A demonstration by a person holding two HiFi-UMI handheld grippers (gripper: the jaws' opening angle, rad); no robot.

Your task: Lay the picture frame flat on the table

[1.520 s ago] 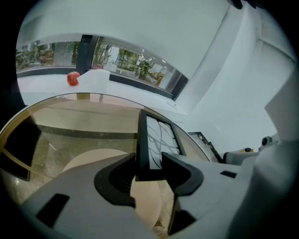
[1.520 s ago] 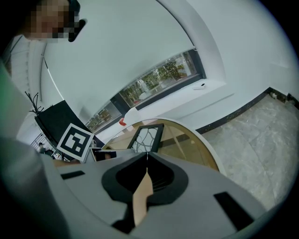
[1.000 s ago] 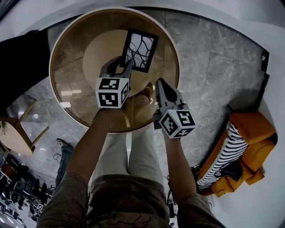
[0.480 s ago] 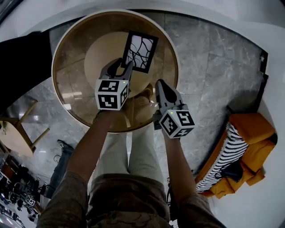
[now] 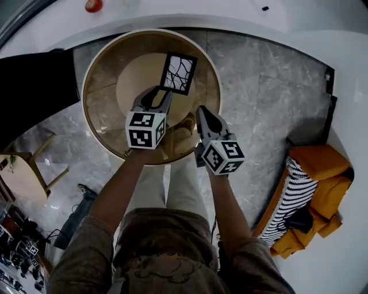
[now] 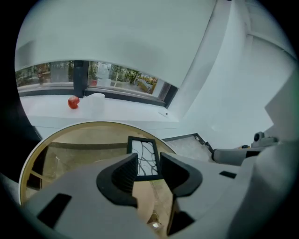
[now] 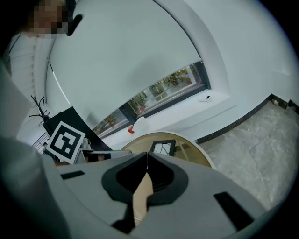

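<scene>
The picture frame (image 5: pixel 178 73) is lying flat on the round glass counter (image 5: pixel 98 74). It is sitting toward 1 o'clock from the counter's middle. Its black border is going around a white sheet with thin dark lines that look like branches.

In the head view, the left tool (image 5: pixel 154 95) is hanging over the counter, with the frame near its tips at 1 o'clock. The tool is not touching the frame. Its jaws are standing apart and have just been closing a little. Nothing is sitting between them, and in the left gripper view the frame is showing through the gap, farther off on the counter.

The right tool (image 5: pixel 201 110) is hanging over the near edge of the counter, with the frame at 11 o'clock from it, farther away. Its jaws are pressing together at the tips and are holding nothing.

Each tool's cube is showing black and white square marks.

A red thing (image 5: pixel 94 5) is sitting on the white ledge, at 12 o'clock beyond the counter.
</scene>
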